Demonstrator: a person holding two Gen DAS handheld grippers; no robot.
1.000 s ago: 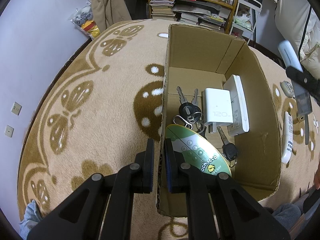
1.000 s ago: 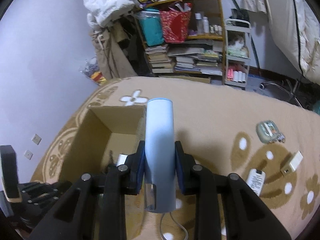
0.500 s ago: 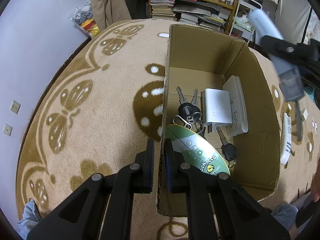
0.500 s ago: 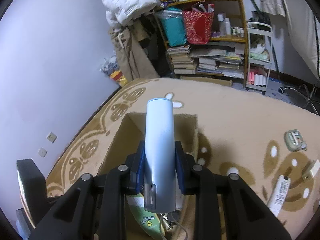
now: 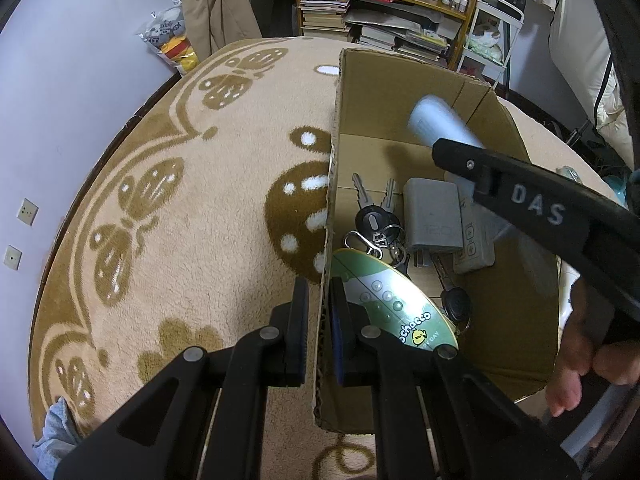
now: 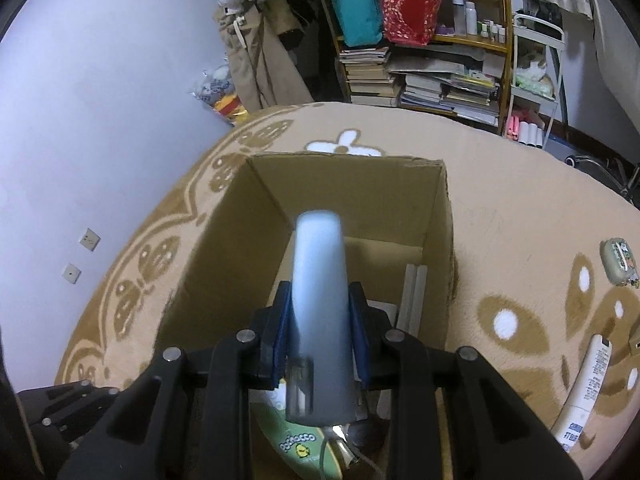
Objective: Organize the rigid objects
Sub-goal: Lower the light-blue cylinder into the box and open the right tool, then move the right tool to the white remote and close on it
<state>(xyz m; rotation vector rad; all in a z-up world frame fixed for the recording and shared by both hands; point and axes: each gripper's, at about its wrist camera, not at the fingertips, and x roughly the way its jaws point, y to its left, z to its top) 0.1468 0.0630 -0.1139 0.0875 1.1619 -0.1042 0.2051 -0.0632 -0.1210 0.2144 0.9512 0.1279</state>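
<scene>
An open cardboard box [image 5: 404,96] [image 6: 240,248] stands on a beige patterned rug. My left gripper [image 5: 320,312] is shut on the box's left wall. Inside lie keys [image 5: 372,220], a white charger [image 5: 432,220], a white flat device [image 5: 474,240], a car key [image 5: 456,304] and a green oval card [image 5: 392,308] [image 6: 296,448]. My right gripper [image 6: 320,332] is shut on a pale blue cylinder [image 6: 320,312] [image 5: 440,126], held over the box's inside. In the left wrist view the right gripper's arm crosses above the box's right half.
On the rug right of the box lie a white remote [image 6: 588,392] and a small green case [image 6: 618,266]. A bookshelf with stacked books [image 6: 432,84] and hanging coats [image 6: 256,64] stand behind. A person's hand [image 5: 576,364] shows at the box's right.
The right gripper with the blue cylinder has moved left and down, from beside the box to above its inside. The left gripper has stayed on the box wall.
</scene>
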